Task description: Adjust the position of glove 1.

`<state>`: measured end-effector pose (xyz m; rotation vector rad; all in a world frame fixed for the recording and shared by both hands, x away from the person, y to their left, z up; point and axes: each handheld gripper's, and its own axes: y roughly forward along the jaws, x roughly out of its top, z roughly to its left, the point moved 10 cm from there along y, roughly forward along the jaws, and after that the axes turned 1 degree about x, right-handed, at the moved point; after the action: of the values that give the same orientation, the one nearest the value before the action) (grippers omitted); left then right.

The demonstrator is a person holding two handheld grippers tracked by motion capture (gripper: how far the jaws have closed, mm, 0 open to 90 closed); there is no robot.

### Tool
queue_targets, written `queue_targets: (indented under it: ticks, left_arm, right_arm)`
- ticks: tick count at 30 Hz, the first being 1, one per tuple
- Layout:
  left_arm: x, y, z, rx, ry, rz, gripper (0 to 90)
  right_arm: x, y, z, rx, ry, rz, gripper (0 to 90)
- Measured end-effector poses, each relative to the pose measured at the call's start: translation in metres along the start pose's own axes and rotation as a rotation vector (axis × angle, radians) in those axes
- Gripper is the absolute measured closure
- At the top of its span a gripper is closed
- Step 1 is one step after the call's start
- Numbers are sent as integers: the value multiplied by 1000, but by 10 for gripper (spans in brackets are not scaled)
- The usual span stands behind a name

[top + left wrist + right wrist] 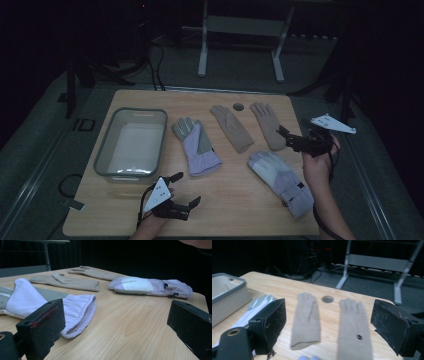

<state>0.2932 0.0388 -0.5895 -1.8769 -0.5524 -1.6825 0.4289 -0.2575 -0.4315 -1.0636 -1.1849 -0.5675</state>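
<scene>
left gripper (181,190) lower left, jaws gaping, empty | padded lilac-and-grey ski glove (196,145) centre-left: soft, light, floppy, so pinch its gathered cuff (82,311) | right gripper (286,136) right, also spread wide, over tan knit glove (266,125)

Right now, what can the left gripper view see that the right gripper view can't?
The left gripper view has the lilac ski glove lying whole near the table's far edge, and the open cuff of the other lilac glove close up. The right gripper view has the grey-rimmed tub, the round hole in the table and the metal stand on the floor. Both share the two beige gloves and the wooden table. Each view's own black jaws stand wide apart.
</scene>
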Motion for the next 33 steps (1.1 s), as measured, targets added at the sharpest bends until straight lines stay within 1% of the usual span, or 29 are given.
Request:
queue_targets:
  ticks: [1,2,3,4,5,6,7,8,10,11,12,14,15,16,17,18,19,20,21,22,25,29,33]
  left_arm:
    - [0,0,0,0,-2,0,20]
    - [0,0,0,0,-3,0,21]
    - [0,0,0,-1,-3,0,21]
    - [0,0,0,-1,-3,0,21]
    - [0,0,0,-2,1,-1,20]
    - [0,0,0,-2,1,-1,21]
    - [0,0,0,-2,0,0,20]
    - [0,0,0,-2,0,0,21]
    - [0,0,0,-3,0,1,20]
    - [0,0,0,-3,-1,0,21]
    - [0,0,0,-4,0,1,21]
    - [0,0,-1,-4,0,0,21]
    - [0,0,-1,-5,-1,-1,20]
    - [0,0,-1,-5,1,-1,21]
    - [0,0,-1,-5,1,-1,20]
    - [0,0,-1,-6,2,-1,20]
    - [0,0,-1,-6,2,-1,21]
    - [0,0,0,-8,0,-1,21]
    - [0,0,0,-7,0,-1,20]
    - [0,0,0,-7,-1,-1,21]
    - [0,0,-1,-7,4,1,20]
    - [0,0,-1,-9,3,0,20]
    - [0,-1,-1,-10,1,-3,20]
  right_arm:
    - [0,0,0,0,0,0,130]
    - [2,8,12,31,-24,6,148]
    - [2,11,17,45,-30,10,149]
    - [2,11,17,45,-30,10,149]
    - [4,18,27,66,-54,16,149]
    - [5,23,35,84,-67,22,147]
    - [5,26,40,89,-73,28,144]
    - [5,26,40,89,-73,28,144]
    - [6,33,51,122,-88,44,143]
    - [7,37,57,126,-95,45,143]
    - [7,41,65,146,-106,52,143]
    - [8,48,75,163,-111,59,143]
    - [8,52,82,182,-112,63,143]
    - [9,59,94,198,-124,68,138]
    - [9,59,94,198,-124,68,138]
    - [9,63,100,214,-124,74,136]
    - [9,63,100,214,-124,74,136]
    - [7,75,115,241,-132,97,125]
    - [5,81,121,257,-126,116,127]
    - [3,85,128,284,-122,133,130]
    - [-1,99,141,320,-124,158,130]
    - [-7,115,155,325,-146,174,129]
    - [-14,130,167,345,-155,185,129]
